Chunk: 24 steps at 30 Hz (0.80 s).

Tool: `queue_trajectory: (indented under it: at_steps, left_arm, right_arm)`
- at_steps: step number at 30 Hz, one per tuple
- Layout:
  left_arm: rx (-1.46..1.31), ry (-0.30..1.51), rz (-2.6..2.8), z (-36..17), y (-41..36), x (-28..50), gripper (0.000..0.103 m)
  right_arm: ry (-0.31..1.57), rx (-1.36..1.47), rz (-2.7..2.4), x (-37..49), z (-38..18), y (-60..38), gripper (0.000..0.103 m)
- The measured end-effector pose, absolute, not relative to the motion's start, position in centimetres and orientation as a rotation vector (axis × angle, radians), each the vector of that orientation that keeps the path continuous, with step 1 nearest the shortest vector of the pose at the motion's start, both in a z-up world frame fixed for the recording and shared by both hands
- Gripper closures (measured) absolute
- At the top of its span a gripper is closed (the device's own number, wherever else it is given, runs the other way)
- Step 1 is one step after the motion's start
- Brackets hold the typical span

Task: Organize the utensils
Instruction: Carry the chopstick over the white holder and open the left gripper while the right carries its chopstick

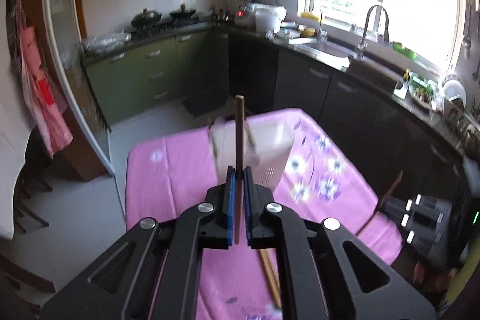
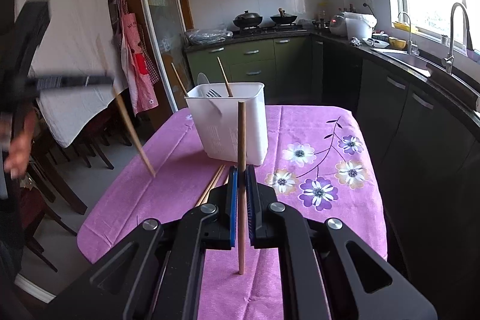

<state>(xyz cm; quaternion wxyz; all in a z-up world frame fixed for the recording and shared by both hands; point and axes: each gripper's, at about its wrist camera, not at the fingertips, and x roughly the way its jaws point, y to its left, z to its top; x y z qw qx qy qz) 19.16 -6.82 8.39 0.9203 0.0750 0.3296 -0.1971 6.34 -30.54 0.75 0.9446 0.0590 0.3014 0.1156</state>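
A: While the left gripper (image 1: 238, 170) hangs over the pink cloth (image 1: 168, 170), what is between its jaws?

B: A single wooden chopstick (image 1: 239, 134), plain and light brown, clamped between the blue pads and standing upright. The view is blurred, so I can tell little more of its surface.

A: And the right gripper (image 2: 241, 170)?

B: Its jaws are closed on another chopstick (image 2: 241, 140), also upright, of the same pale wood, round and unmarked. Its lower end shows below the jaws, above the cloth.

A: Where do the other utensils lie?

B: A white plastic holder (image 2: 237, 134) stands on the desk (image 2: 369, 230), beyond the right gripper. A metal fork (image 2: 212, 93) and one chopstick (image 2: 225, 77) stick up from it, and a pale spoon-like handle (image 2: 202, 80) rises at its far left corner. A pair of chopsticks (image 2: 211, 186) lies flat on the cloth, just beside the holder's near edge.

A: Is the left gripper's chopstick visible from the right camera?

B: Yes, tilted at the left (image 2: 135, 134), held clear of the desk.

A: Any brand or writing to read?

B: None legible. The cloth carries printed flowers (image 2: 318, 191), purple and white; the holder is plain.
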Motion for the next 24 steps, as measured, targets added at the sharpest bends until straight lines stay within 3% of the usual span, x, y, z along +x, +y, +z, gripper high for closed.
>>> queue_trajectory:
  at_steps: [7, 16, 24]
  left_arm:
    - [0.131, 0.579, -0.368, 11.8, -10.3, 24.1, 0.098]
    - [0.122, 0.610, -0.308, 9.3, -12.0, 28.6, 0.098]
    - [0.128, 0.628, -0.334, 10.2, -11.5, 27.8, 0.098]
  right_arm:
    - [0.608, 0.135, 0.237, 6.0, 0.6, -31.3, 0.096]
    - [0.605, 0.157, 0.250, 5.2, 0.5, -32.0, 0.096]
    - [0.606, 0.159, 0.252, 5.4, 0.6, -31.8, 0.096]
